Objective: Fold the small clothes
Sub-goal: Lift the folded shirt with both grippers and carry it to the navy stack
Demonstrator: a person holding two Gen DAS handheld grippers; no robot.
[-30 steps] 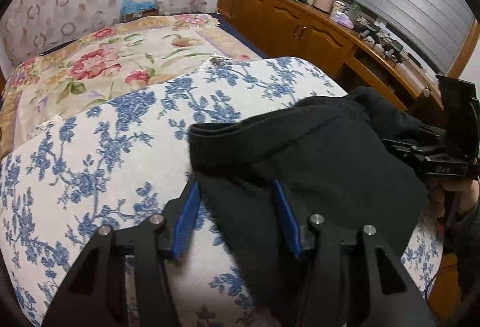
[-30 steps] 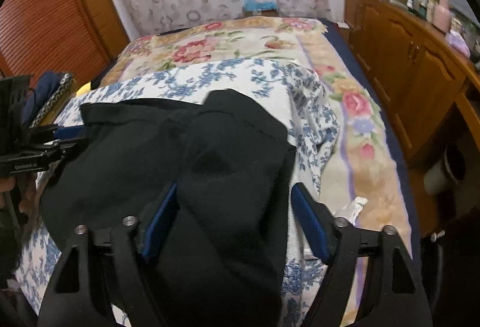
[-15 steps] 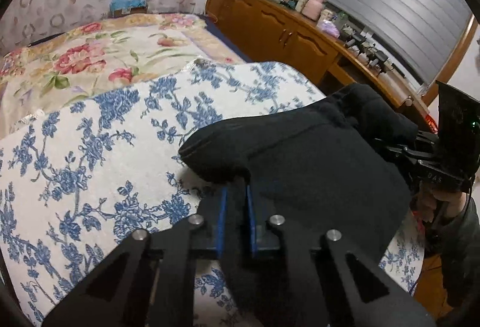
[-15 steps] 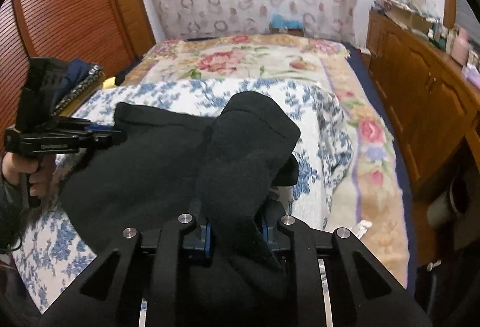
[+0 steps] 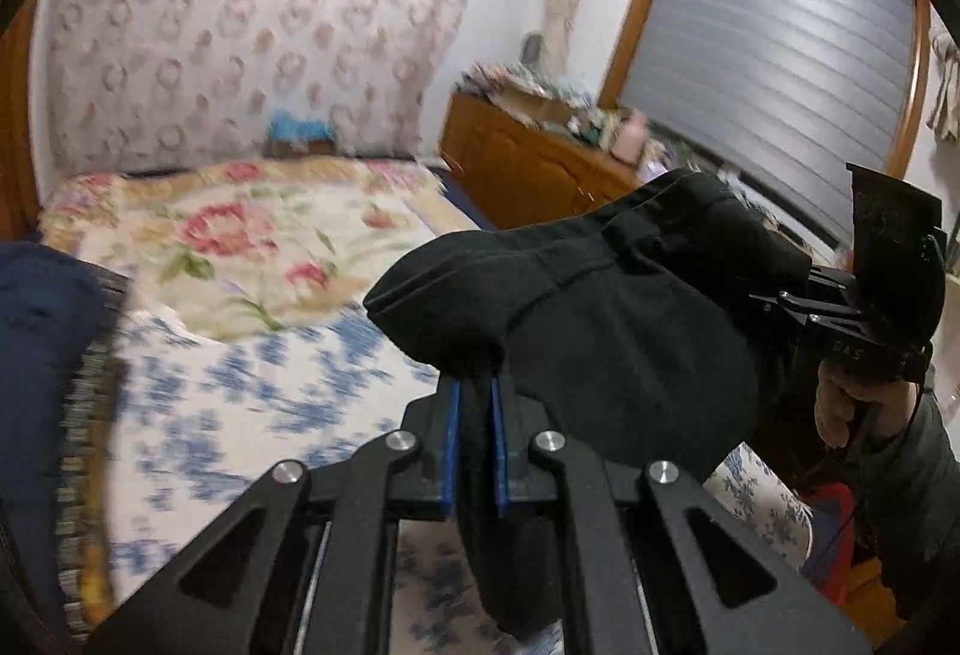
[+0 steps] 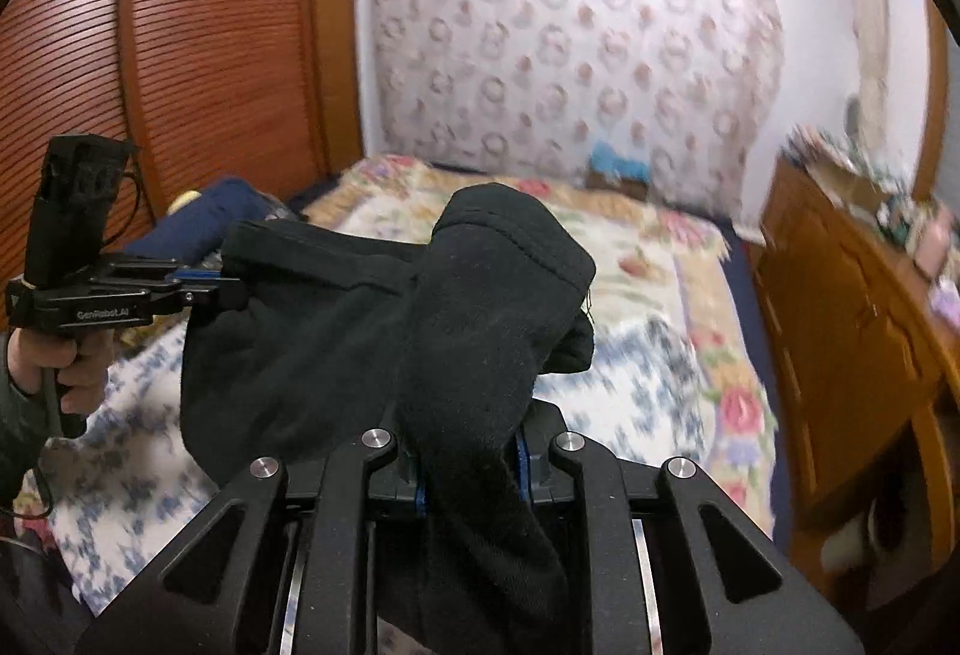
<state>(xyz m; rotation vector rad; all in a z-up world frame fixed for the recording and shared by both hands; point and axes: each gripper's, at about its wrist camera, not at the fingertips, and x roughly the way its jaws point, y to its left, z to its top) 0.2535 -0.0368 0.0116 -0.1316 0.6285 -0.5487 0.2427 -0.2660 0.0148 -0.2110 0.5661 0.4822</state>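
A small black fleece garment (image 5: 612,331) hangs in the air between my two grippers, above the bed. My left gripper (image 5: 475,409) is shut on one edge of it, blue pads pinching the cloth. My right gripper (image 6: 471,460) is shut on the other edge, and a bunched fold of the garment (image 6: 480,307) stands up over its jaws. In the left wrist view the right gripper (image 5: 852,319) shows at the right. In the right wrist view the left gripper (image 6: 126,289) shows at the left.
Below lies a bed with a blue-flowered white cover (image 5: 252,391) and a pink-flowered quilt (image 5: 240,235). A wooden sideboard (image 6: 852,331) with clutter runs along the right. Dark blue clothes (image 6: 198,229) lie at the bed's left. A wooden shutter door (image 6: 180,54) stands behind.
Both grippers went from open around the garment's edges to shut on them, then lifted the garment off the bed. The views now tilt up towards the wall.
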